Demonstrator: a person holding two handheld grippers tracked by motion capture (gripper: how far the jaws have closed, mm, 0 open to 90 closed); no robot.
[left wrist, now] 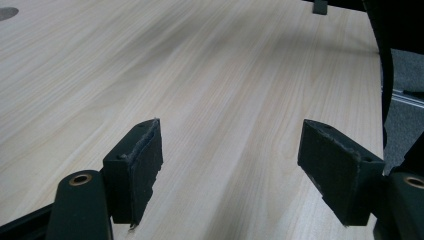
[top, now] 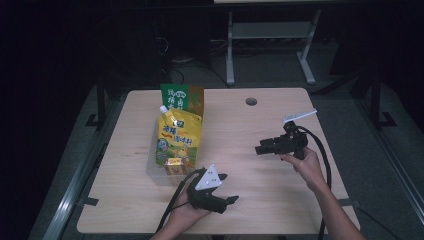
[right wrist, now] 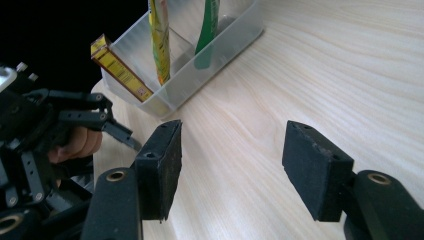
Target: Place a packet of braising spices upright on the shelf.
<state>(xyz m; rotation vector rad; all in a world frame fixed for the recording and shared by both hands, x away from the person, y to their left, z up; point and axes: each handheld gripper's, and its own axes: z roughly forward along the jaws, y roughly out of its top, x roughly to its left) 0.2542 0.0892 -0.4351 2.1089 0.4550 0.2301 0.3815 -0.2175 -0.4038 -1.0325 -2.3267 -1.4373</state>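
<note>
Seen from above, a pale wooden table (top: 280,115) stands in a dark room. A clear plastic bin (top: 156,172) sits left of centre, holding a yellow spouted pouch (top: 178,137), a green packet (top: 181,98) behind it and a small yellow box (top: 175,166) at the front. The left gripper (top: 225,192), held in a hand (top: 187,210) near the table's front edge, lies just right of the bin with its jaws spread and empty. The right gripper (top: 260,148) is held above the table's right half, pointing left toward the bin, well apart from it. In the left gripper view, both black jaws stand wide apart over bare wood grain, holding nothing. In the right gripper view, the jaws are likewise wide apart and empty; beyond them is the bin with the pouch (right wrist: 159,40), green packet (right wrist: 207,25) and yellow box (right wrist: 120,67), and the left gripper (right wrist: 125,135) with fingers (right wrist: 77,145) around it at the left.
</note>
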